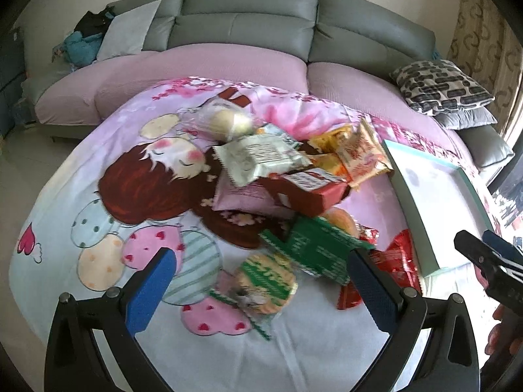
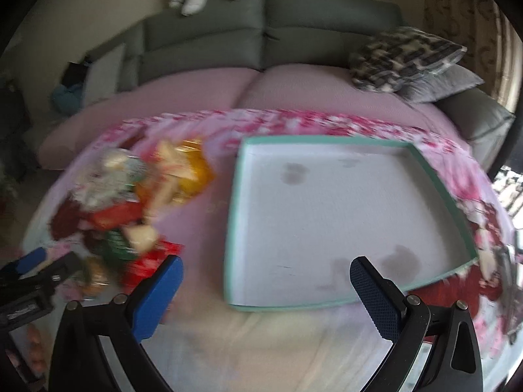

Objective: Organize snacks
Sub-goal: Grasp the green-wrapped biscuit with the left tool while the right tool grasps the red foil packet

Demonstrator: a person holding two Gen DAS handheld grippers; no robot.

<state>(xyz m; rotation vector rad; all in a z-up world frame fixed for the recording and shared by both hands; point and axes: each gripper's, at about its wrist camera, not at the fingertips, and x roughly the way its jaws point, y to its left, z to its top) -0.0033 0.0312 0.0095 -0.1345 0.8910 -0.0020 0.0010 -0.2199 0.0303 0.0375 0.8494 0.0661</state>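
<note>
Both claws wide, left claw (image 1: 261,281), right claw (image 2: 266,289) | snack pile (image 2: 130,202) blurred | tray (image 1: 425,228) edge-cropped

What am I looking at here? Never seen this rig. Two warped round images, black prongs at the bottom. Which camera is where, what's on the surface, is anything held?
There is no robot: a person carries a hand-held gripper in each hand, with a fisheye camera on each looking forward along its two fingers.

The left wrist view shows the left hand-held gripper open and empty above a pile of snack packets on a cartoon-print cloth.

The right wrist view shows the right hand-held gripper, also open and empty, near a shallow teal-edged box whose inside is bare apart from some stains. That view is blurred.

The box sits to the right of the pile. A grey sofa stands behind.
</note>
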